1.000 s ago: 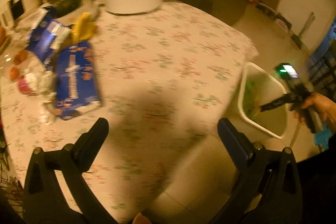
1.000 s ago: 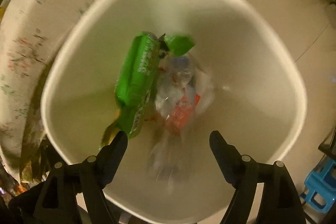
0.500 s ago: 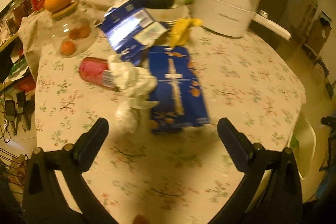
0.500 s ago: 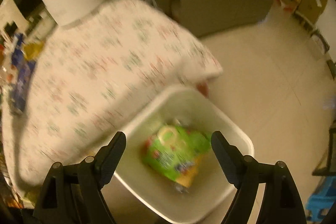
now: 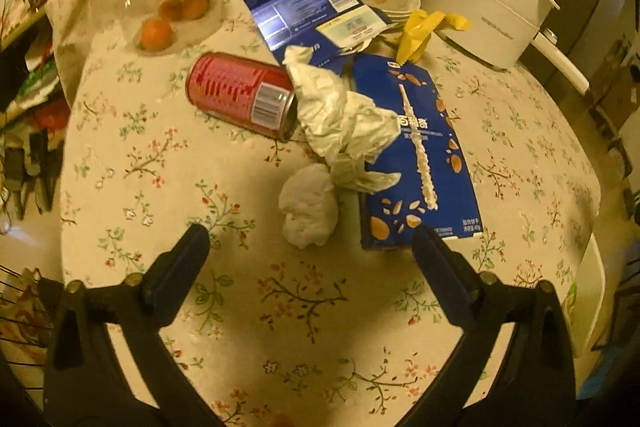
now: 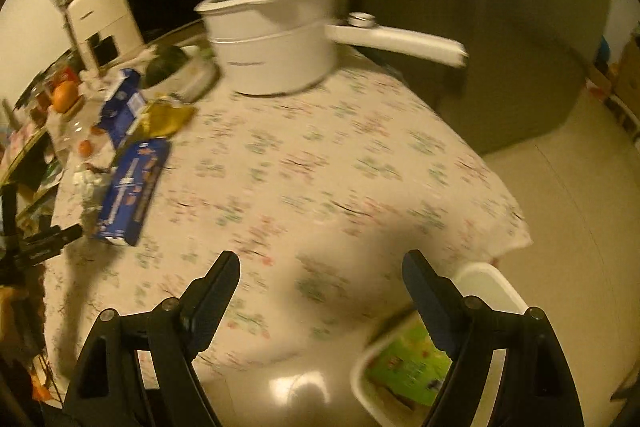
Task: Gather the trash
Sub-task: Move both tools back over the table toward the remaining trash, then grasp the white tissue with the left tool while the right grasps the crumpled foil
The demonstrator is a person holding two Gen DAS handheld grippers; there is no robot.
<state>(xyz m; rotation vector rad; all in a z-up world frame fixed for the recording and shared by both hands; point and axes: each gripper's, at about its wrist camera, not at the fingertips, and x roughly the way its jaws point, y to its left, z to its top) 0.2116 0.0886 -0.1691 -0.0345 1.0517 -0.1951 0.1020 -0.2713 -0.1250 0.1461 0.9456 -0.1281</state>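
Over the floral table (image 5: pixel 168 155), left gripper (image 5: pixel 306 249) empty, jaws closing, wide apart above white tissue wad (image 5: pixel 308 207); red can (image 5: pixel 244 95), crumpled paper (image 5: pixel 344 119), blue carton (image 5: pixel 420 155) mid-table. Right gripper (image 6: pixel 320 275) spread, empty, near table edge above white bin (image 6: pixel 492 283) holding green wrapper (image 6: pixel 404 363).

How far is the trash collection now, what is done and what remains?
Done: a green wrapper lies in the white bin. In hand: nothing; the left gripper, jaws closing, hangs by the crumpled tissue; the right gripper is empty. Left: red can, blue carton.
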